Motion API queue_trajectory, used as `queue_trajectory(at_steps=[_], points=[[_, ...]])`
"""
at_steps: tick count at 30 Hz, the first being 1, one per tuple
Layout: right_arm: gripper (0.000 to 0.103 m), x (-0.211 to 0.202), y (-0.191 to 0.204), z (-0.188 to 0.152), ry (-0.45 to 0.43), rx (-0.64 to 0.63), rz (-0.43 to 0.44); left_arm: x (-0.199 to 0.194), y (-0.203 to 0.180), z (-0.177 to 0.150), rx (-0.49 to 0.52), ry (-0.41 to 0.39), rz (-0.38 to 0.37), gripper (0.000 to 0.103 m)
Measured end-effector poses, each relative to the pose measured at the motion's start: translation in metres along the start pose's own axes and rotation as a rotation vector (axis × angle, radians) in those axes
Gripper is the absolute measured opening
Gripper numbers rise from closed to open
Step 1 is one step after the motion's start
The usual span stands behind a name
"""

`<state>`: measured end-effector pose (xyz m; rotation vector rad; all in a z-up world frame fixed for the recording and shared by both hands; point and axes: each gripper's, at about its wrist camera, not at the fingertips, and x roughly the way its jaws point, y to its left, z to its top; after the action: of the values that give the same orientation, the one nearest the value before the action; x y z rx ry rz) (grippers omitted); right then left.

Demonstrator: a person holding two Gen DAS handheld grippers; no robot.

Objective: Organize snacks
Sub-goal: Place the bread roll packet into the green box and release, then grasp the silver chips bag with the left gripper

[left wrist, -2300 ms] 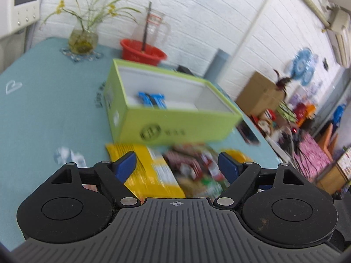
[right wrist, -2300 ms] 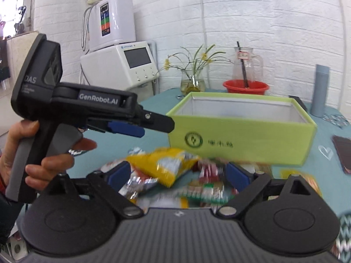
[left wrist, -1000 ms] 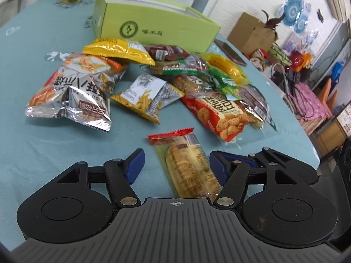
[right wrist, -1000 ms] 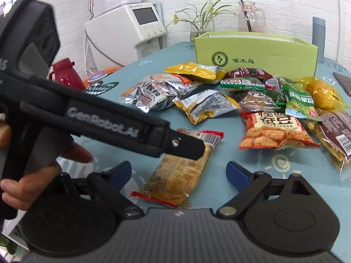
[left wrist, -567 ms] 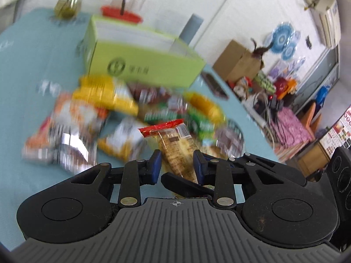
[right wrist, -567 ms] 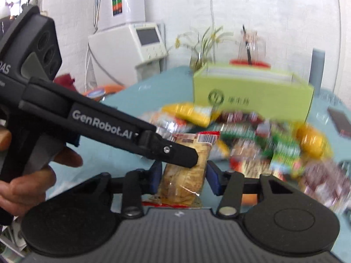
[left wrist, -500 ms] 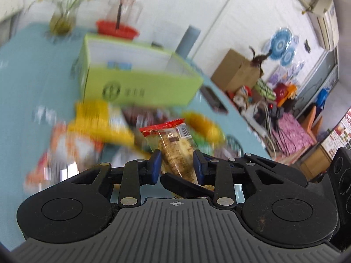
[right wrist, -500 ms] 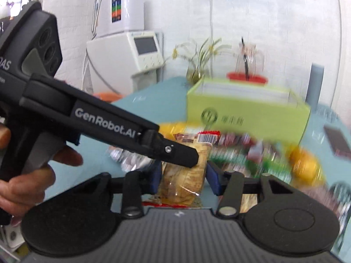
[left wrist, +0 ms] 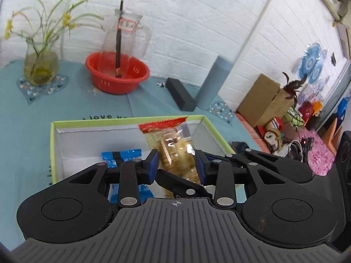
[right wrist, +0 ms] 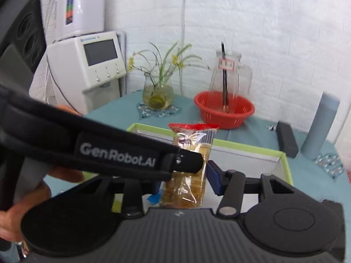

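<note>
A clear packet of crackers point(left wrist: 173, 144) with a red top seal hangs upright over the open green box point(left wrist: 87, 121). My right gripper point(right wrist: 185, 183) is shut on its lower part. My left gripper point(left wrist: 177, 165) has the packet between its blue pads point(left wrist: 154, 164); its jaws are opening and the pads stand just at the packet's sides. One finger point(right wrist: 131, 153) of the left gripper crosses the right wrist view in front of the packet point(right wrist: 193, 144). A blue packet point(left wrist: 120, 155) lies on the box floor.
Behind the box stand a red basket point(left wrist: 117, 76) with a glass jug point(left wrist: 127, 35), a flower vase point(left wrist: 40, 65), a grey-blue cylinder point(left wrist: 214, 83) and a black case point(left wrist: 179, 96). A white machine point(right wrist: 98, 65) is at far left. A hand point(right wrist: 26, 199) holds the left gripper.
Both grippers shut on the cracker packet on the table, lifted it and carried it forward over the green box. The left pads now stand wider apart than half a second ago.
</note>
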<state>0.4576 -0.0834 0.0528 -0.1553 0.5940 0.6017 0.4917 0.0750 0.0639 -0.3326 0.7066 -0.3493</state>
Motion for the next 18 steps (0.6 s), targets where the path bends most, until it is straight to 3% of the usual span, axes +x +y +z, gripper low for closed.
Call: queue_trajectory(at_steps=[1, 4, 7, 9, 15, 18], points=[[0.058, 0.001, -0.004, -0.001, -0.005, 0.008, -0.003, 0.003, 0.004, 0.0, -0.014, 0.003, -0.006, 0.03], [0.077, -0.014, -0.01, -0.01, -0.064, 0.036, 0.0, -0.006, 0.007, -0.004, -0.002, -0.032, 0.0, 0.037], [0.084, -0.04, -0.006, -0.022, -0.108, 0.039, 0.007, -0.024, 0.008, -0.012, -0.015, -0.052, -0.01, 0.043], [0.103, -0.063, 0.001, -0.035, -0.134, 0.039, 0.009, -0.041, 0.007, -0.021, -0.017, -0.06, -0.027, 0.047], [0.103, -0.117, 0.049, -0.081, -0.147, 0.032, 0.157, -0.104, 0.008, -0.069, -0.009, -0.114, -0.013, 0.064], [0.103, -0.128, 0.083, -0.1, -0.12, 0.015, 0.22, -0.136, 0.019, -0.1, -0.016, -0.131, 0.037, 0.07]])
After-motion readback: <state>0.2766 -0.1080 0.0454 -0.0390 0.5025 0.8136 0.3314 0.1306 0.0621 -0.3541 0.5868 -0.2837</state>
